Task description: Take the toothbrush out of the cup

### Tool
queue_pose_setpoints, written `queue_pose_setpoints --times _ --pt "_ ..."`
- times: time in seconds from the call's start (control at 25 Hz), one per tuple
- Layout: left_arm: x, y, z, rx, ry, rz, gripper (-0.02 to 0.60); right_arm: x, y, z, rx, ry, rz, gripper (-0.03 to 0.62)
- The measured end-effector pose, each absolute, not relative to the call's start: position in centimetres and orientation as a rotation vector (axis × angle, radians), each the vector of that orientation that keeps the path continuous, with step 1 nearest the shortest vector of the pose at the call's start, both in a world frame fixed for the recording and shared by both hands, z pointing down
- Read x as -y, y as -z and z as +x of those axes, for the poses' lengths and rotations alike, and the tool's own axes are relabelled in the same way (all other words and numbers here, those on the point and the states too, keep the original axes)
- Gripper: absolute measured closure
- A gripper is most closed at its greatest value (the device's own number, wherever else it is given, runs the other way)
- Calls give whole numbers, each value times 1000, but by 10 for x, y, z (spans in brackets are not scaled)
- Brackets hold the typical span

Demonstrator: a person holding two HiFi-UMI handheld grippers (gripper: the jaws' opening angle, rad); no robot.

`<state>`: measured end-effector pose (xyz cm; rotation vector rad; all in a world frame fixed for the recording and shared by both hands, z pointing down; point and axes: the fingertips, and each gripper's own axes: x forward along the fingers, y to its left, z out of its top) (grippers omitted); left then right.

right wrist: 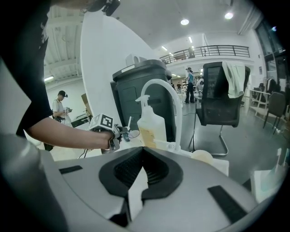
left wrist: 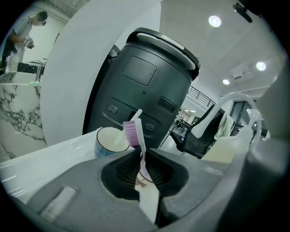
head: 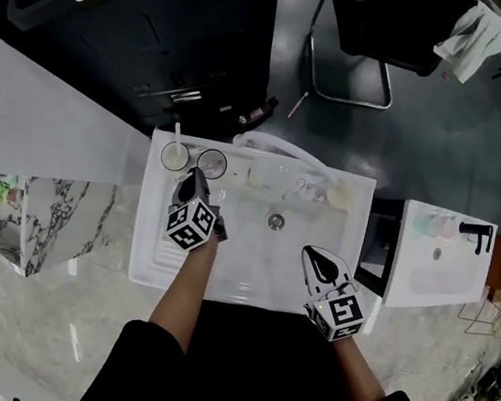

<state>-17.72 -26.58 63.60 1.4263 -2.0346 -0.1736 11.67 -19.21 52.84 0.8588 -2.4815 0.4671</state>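
A purple toothbrush [left wrist: 134, 132] stands bristles-up in a flower-patterned cup [head: 211, 163] at the sink's back left. In the left gripper view its thin handle runs down between the pads. My left gripper [head: 195, 177] [left wrist: 142, 159] is shut on that handle, just above the cup's rim. A second cup [left wrist: 108, 141], blue-patterned with a white stick in it, stands just to the left [head: 174, 155]. My right gripper [head: 318, 259] [right wrist: 142, 156] hangs shut and empty over the right part of the basin, apart from both cups.
The white sink [head: 151, 254] has a drain [head: 276, 220] and a curved faucet [right wrist: 168, 97] at the back, with a soap bottle [right wrist: 151, 129] beside it. A black bin [left wrist: 147, 86] stands behind the cups. A chair [head: 364, 33] and a second sink [head: 438, 260] lie to the right.
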Motion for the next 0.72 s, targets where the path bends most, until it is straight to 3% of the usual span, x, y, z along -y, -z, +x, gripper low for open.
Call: queue_pose_setpoints --times 0.36,0.72 --pt "246 -572 -169 2114 272 1498 538 164 -508 125 2570 -430 840 594" --pt "151 -491 -154 2265 306 1527 538 117 -500 142 2692 -407 713 594"
